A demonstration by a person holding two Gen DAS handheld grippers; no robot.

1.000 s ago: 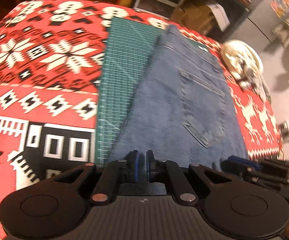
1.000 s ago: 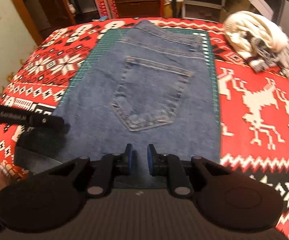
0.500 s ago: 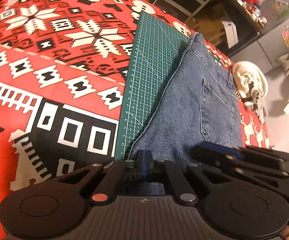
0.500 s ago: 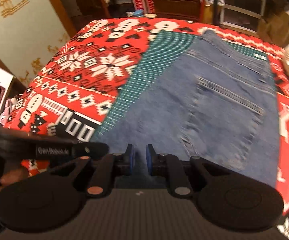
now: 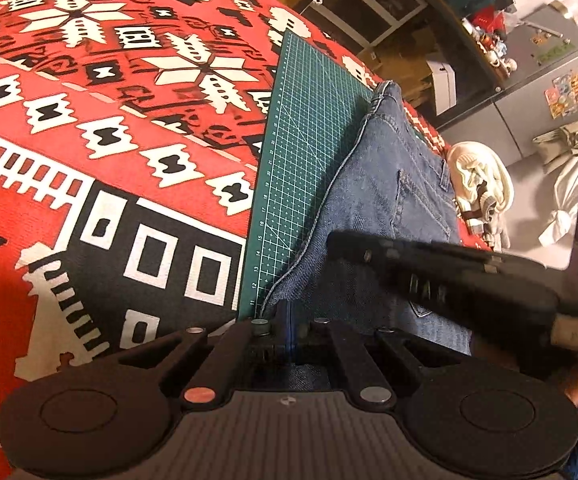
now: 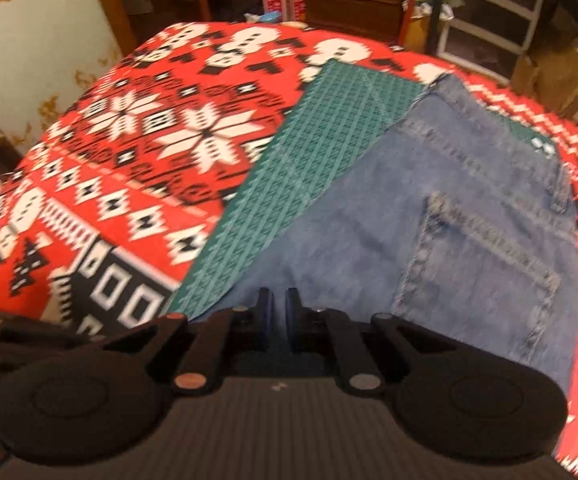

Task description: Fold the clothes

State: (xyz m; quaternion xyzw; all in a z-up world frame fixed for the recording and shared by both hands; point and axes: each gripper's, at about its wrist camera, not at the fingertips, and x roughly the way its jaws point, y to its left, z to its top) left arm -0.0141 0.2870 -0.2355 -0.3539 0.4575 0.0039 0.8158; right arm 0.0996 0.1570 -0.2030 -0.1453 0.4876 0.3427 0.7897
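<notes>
Jeans (image 5: 385, 200) edge pinched in my left gripper (image 5: 287, 320) for folding; right gripper (image 6: 277, 312) slightly parted, holding nothing.

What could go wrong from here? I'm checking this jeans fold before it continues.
The left gripper is shut on the jeans at their edge only, so the denim might slip out when lifted. The right gripper has a small gap and may not have caught the jeans, which could make the fold lopsided. Dragging might also shift the green mat on the cloth.
</notes>
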